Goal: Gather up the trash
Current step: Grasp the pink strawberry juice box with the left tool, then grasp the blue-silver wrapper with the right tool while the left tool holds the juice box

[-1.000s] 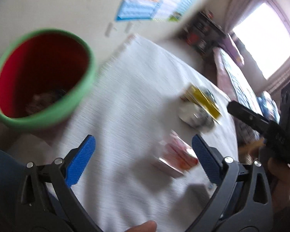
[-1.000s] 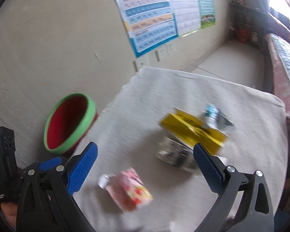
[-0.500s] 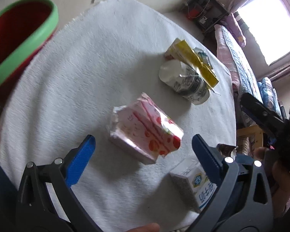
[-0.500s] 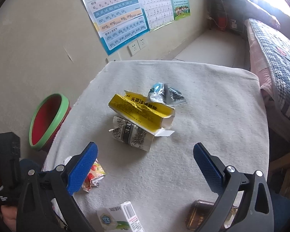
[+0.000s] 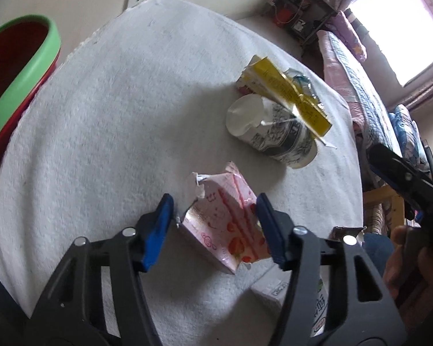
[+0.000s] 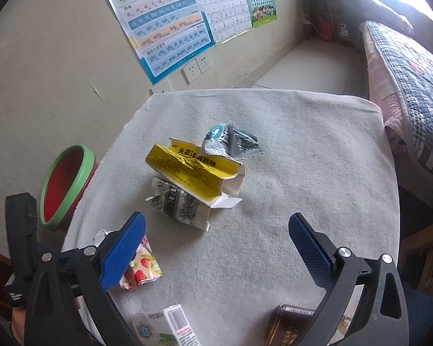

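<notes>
A crumpled pink strawberry carton lies on the white cloth-covered table. My left gripper straddles it, one blue pad on each side, the jaws narrowed but with small gaps showing. The carton also shows in the right wrist view. My right gripper is wide open and empty above the table. Beyond lie a yellow box, a black-and-white paper cup and a silver wrapper. A red bin with a green rim stands left of the table.
A white carton and a brown box lie at the table's near edge. A bed stands to the right. Wall posters hang behind the table.
My left gripper swung away from the bin, came down over the pink carton and its jaws narrowed around it. My right gripper pulled back a little and stayed open.
</notes>
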### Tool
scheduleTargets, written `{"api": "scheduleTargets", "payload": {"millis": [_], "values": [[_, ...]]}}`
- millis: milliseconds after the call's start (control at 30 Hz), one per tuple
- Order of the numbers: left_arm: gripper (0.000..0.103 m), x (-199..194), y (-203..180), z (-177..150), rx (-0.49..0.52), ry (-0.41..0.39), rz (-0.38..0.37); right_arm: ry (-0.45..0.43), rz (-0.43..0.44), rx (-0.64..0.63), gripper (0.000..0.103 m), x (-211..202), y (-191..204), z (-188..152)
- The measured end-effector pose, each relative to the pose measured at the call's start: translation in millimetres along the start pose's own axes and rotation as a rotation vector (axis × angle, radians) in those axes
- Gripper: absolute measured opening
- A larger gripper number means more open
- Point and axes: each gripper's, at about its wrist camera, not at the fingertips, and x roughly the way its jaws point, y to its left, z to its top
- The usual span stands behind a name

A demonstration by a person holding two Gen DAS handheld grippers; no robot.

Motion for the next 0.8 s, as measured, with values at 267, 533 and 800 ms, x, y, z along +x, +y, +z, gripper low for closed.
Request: {"api": "scheduleTargets", "payload": {"millis": [267, 533, 800], "values": [[0.012, -7.3, 0.4, 13.8, 0.069, -0.025, 0.010, 0.003, 0.007, -0.001, 0.096, 20.3, -0.9, 24.5], [0.002, -11.7, -4.8, 20.7, 0.080, -0.035, -0.053, -0.007, 0.007, -0.020, 0.096, 36.4, 6.7, 48.6], [0.002, -27.3, -7.5, 33.6, 0.175, -0.112, 0.032, -0.009, -0.016, -0.040, 0.096, 56.2, 12.1, 69.9]]}}
